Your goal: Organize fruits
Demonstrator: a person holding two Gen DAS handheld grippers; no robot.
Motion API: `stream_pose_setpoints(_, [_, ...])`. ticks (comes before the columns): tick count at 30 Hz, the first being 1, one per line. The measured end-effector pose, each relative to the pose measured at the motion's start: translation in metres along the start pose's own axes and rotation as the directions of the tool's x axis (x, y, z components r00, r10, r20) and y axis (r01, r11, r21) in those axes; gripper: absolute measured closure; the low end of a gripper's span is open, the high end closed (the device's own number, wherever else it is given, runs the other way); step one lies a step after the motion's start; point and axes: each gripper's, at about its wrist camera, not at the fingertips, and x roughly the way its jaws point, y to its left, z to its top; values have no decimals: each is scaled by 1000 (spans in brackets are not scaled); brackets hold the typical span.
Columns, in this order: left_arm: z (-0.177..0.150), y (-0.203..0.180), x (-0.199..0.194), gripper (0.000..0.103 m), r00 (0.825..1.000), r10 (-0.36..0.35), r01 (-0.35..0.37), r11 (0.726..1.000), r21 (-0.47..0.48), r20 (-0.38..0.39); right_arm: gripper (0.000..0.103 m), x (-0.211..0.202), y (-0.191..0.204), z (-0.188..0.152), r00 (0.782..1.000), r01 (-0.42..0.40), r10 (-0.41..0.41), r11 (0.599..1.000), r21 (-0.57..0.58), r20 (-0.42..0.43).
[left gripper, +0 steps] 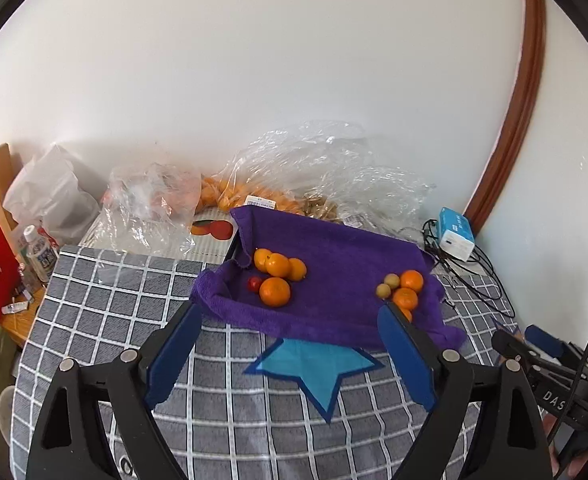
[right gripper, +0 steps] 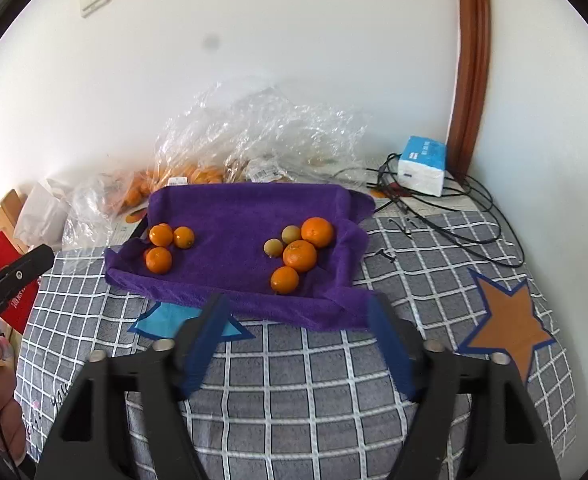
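Left gripper point(left gripper: 289, 344) hovers near the towel's near edge, jaws apart, empty. Purple towel point(right gripper: 233, 216) lines a tray on the checked cloth point(right gripper: 294, 380). Left cluster point(right gripper: 167, 246): four oranges plus one small red fruit point(left gripper: 254, 283). Right cluster point(right gripper: 296, 250): three oranges and two pale yellowish fruits point(right gripper: 273, 247). Right gripper point(right gripper: 294, 338) likewise spread wide, holding nothing. Judgement: sorting looks incomplete, since both piles mix kinds. More oranges sit bagged point(right gripper: 189, 174) at the far side.
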Motion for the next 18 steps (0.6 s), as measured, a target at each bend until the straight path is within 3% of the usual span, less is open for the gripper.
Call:
stream_pose_setpoints(6, [-25, -17, -35, 9, 1000, 15, -16, 998, 59, 23, 7, -44, -12, -21, 998, -1, 1, 1000, -8, 70])
stream_pose_setpoints(18, [-58, -40, -73, 7, 998, 30, -36, 994, 100, 62, 3, -83, -31, -59, 995, 52, -51, 999, -5, 86])
